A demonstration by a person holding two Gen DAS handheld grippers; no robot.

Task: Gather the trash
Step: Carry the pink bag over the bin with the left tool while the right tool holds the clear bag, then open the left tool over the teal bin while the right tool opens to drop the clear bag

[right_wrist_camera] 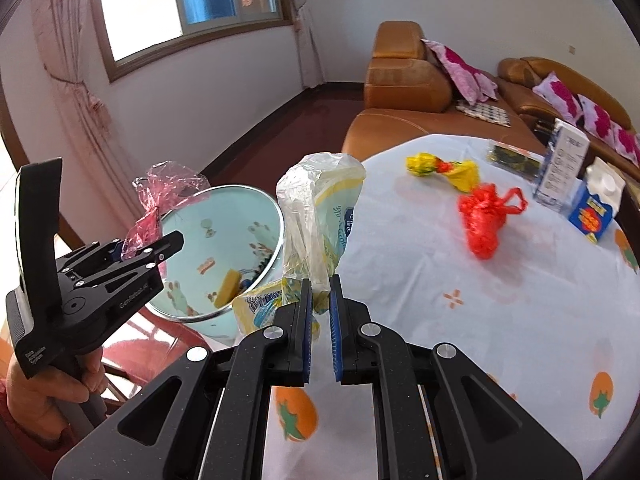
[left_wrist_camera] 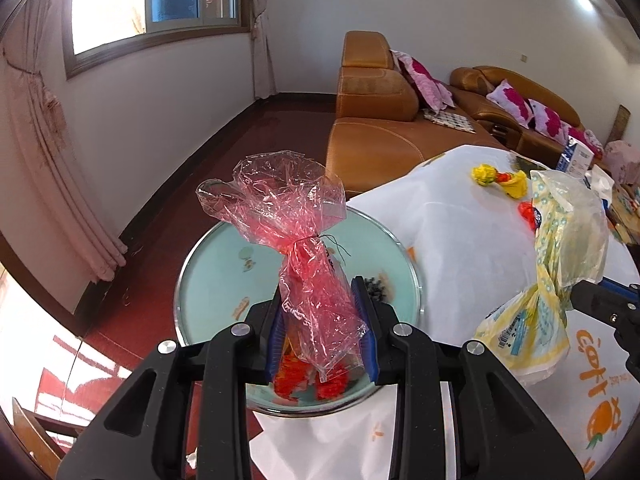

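My left gripper (left_wrist_camera: 320,312) is shut on a crumpled pink cellophane wrapper (left_wrist_camera: 296,232) and holds it over the mouth of a light-blue trash bin (left_wrist_camera: 208,280) beside the table. In the right wrist view the left gripper (right_wrist_camera: 176,240) and pink cellophane wrapper (right_wrist_camera: 160,196) show above the light-blue trash bin (right_wrist_camera: 224,220). My right gripper (right_wrist_camera: 320,292) is shut on a yellow-and-clear plastic bag (right_wrist_camera: 316,216), held above the table edge next to the bin. That plastic bag also shows in the left wrist view (left_wrist_camera: 560,248).
The table has a white cloth (right_wrist_camera: 480,300) with orange prints. On it lie a yellow wrapper (right_wrist_camera: 444,168), a red net bag (right_wrist_camera: 484,216), a dark packet (right_wrist_camera: 512,160) and two cartons (right_wrist_camera: 580,184). An orange sofa (right_wrist_camera: 408,80) stands behind. The bin holds some trash.
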